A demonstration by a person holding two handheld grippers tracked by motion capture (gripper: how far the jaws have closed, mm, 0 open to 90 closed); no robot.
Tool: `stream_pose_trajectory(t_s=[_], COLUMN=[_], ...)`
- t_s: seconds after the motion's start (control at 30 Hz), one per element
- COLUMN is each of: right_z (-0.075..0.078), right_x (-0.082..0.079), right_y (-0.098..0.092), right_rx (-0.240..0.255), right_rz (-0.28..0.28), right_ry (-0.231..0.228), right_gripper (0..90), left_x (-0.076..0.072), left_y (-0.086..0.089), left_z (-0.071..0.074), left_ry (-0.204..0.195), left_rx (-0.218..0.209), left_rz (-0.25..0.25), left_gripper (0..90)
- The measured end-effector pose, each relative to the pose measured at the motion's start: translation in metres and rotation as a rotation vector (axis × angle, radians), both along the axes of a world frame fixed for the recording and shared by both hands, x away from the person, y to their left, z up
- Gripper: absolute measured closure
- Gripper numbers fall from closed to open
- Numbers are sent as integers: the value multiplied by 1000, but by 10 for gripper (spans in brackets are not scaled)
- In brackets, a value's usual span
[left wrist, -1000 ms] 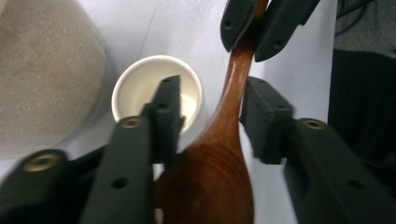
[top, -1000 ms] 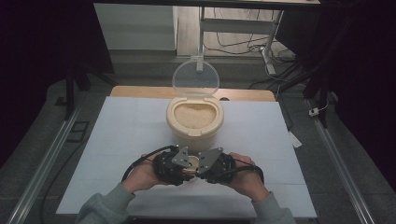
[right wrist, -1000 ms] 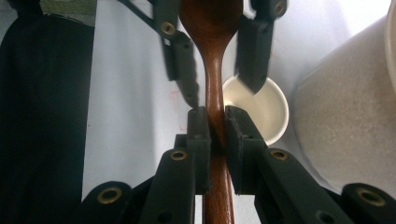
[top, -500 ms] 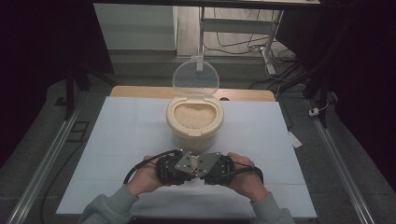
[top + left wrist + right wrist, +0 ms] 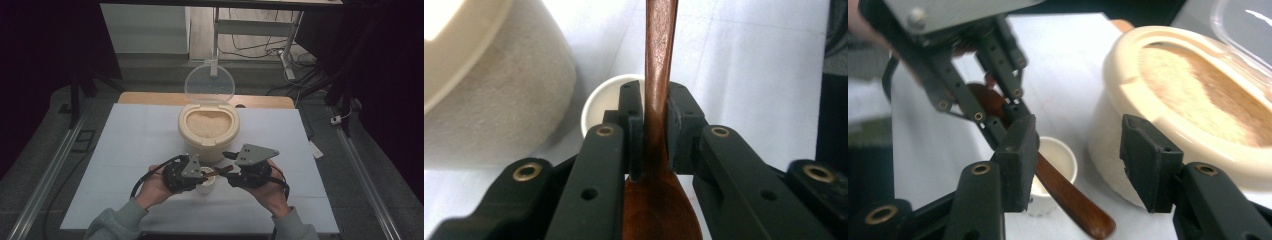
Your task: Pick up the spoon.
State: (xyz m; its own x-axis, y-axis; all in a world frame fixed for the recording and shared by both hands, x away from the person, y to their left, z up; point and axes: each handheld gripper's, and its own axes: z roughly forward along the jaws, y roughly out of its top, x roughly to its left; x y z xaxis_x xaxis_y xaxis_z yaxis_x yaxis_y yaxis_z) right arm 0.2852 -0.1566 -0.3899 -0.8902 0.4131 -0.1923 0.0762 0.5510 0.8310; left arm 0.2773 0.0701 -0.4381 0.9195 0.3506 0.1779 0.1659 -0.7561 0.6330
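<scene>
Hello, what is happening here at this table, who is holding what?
A person works with a gripper in each hand. The left gripper is shut on a wooden spoon, gripping its handle near the bowl, above a small white cup. The right gripper has just been opening and its pads are off the spoon's handle, so it looks like a handover. Behind stands an open cream container of pale grain, its clear lid upright.

Both forearms wear grey-green sleeves [image 5: 112, 225] with ribbed cuffs, entering the high view at 6 o'clock. Each hand carries a black gripper: the left gripper [image 5: 184, 174] and right gripper [image 5: 248, 170] are each topped by a grey three-cornered plate with small screws. A black cable loops from each body. The jaws are matte black bars with brass-ringed pivot holes and blocky black pads [image 5: 1148, 160].
</scene>
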Motion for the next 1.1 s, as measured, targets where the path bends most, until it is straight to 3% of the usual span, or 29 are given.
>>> stream_pose_trajectory(t_s=[0.1, 0.23, 0.37, 0.53, 0.7, 1.1], right_z=[-1, -4, -5, -8, -11, -24], right_x=[1, 4, 4, 1, -2, -3], right_y=[-5, -16, -21, -23, -21, -7], right_rx=[30, 96, 150, 193, 206, 287], right_rz=[-35, -124, -167, -208, -260, -294], right_ry=[12, 48, 77, 100, 107, 195], right_gripper=[471, 427, 393, 359, 316, 341], left_x=[1, 1, 1, 0, 0, -4], left_y=[2, 6, 8, 9, 10, 7], left_z=[1, 3, 5, 6, 7, 7], left_ry=[-12, -34, -54, -75, -84, -118], left_rx=[-20, -50, -72, -93, -104, -137], left_rz=[25, 52, 70, 91, 100, 112], left_gripper=[788, 789, 789, 789, 789, 789])
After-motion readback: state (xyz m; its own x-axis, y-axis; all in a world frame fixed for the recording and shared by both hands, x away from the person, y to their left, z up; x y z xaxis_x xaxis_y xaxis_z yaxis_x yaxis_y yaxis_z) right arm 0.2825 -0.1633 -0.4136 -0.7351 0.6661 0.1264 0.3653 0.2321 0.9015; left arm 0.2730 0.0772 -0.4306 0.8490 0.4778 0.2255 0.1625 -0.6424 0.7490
